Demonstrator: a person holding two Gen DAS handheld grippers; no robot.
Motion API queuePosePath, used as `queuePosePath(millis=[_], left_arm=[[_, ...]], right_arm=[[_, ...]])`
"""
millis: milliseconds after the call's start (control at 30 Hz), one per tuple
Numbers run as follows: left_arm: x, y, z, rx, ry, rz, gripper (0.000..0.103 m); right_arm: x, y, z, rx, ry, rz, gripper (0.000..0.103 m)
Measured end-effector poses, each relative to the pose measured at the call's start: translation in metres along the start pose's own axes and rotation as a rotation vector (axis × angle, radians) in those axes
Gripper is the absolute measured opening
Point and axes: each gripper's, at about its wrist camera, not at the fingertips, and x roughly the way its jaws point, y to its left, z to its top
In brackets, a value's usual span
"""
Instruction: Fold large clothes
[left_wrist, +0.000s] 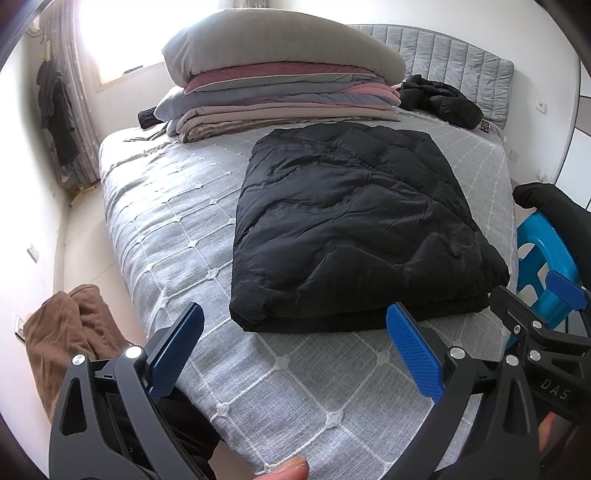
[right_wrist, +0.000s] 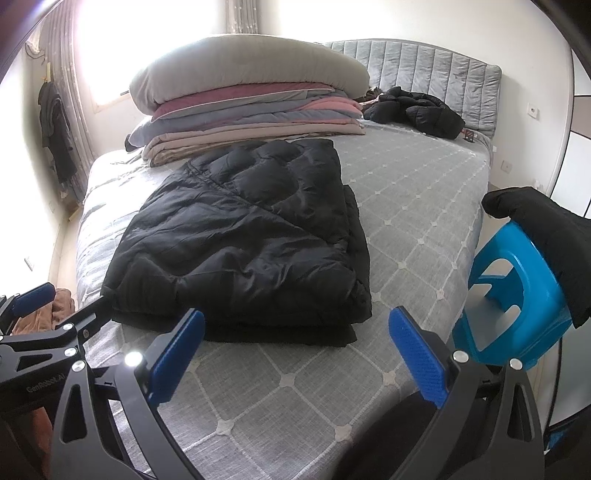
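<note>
A black puffer coat (left_wrist: 354, 225) lies folded into a flat rectangle on the grey quilted bed (left_wrist: 177, 229); it also shows in the right wrist view (right_wrist: 243, 243). My left gripper (left_wrist: 295, 321) is open and empty, held just short of the coat's near edge. My right gripper (right_wrist: 297, 325) is open and empty, near the coat's near right corner. The right gripper's tip shows at the right of the left wrist view (left_wrist: 532, 295), and the left gripper's tip at the left of the right wrist view (right_wrist: 66, 310).
A stack of folded blankets under a big pillow (left_wrist: 280, 74) fills the bed's head, with a second black jacket (left_wrist: 439, 98) beside it. A blue plastic stool (right_wrist: 517, 299) with a dark garment stands at the bed's right. Brown cloth (left_wrist: 70, 332) lies on the floor left.
</note>
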Motion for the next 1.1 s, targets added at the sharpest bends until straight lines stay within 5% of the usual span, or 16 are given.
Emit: queuePosePath(millis=[1100], left_arm=[[-0.001, -0.011, -0.004, 0.047, 0.024, 0.026, 0.095]], right_arm=[[0.001, -0.005, 0.001, -0.010, 0.008, 0.001, 0.096]])
